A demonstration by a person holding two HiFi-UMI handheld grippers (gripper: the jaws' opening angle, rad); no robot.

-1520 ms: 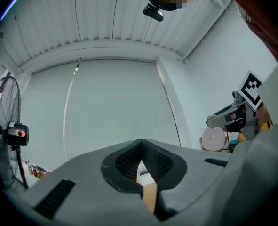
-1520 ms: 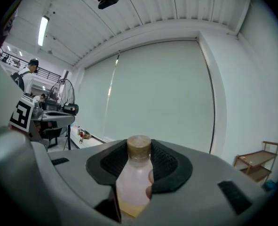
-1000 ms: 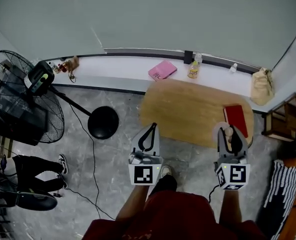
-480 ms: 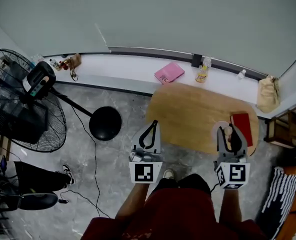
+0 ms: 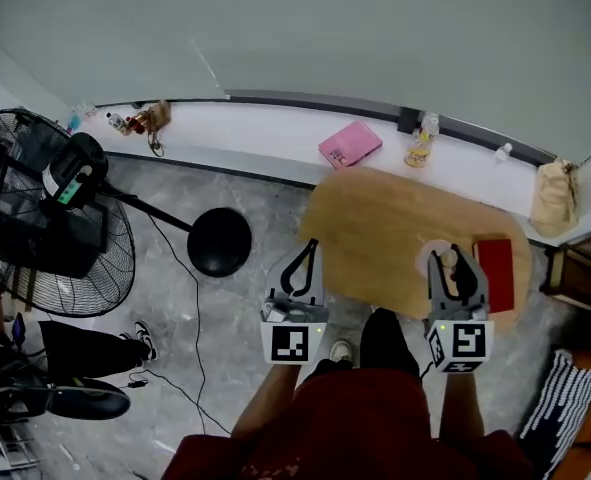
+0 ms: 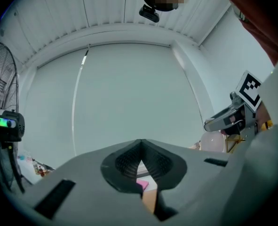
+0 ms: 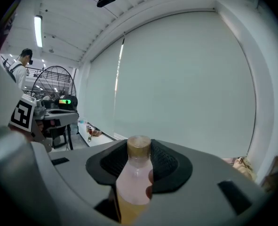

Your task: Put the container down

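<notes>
The container is a clear bottle (image 7: 134, 175) with a tan cap and yellowish liquid. My right gripper (image 7: 139, 160) is shut on it, pads against its neck and shoulder. In the head view the right gripper (image 5: 456, 265) carries the bottle (image 5: 441, 258) above the near right part of an oval wooden table (image 5: 375, 223), just left of a red book (image 5: 496, 271). My left gripper (image 5: 299, 260) is shut with nothing in it, near the table's near left edge. In the left gripper view the left gripper (image 6: 140, 148) shows touching tips, with the bottle (image 6: 213, 141) at the right.
A pink book (image 5: 350, 146), a small bottle (image 5: 418, 149) and a tan bag (image 5: 555, 194) lie on the white ledge behind the table. A standing fan (image 5: 45, 218) with a round black base (image 5: 220, 241) and a cable is on the floor at the left. A wooden shelf (image 5: 580, 268) stands at the far right.
Both grippers have moved forward toward the table. The right one, still carrying the bottle, has moved from the table's near edge to above its top beside the red book.
</notes>
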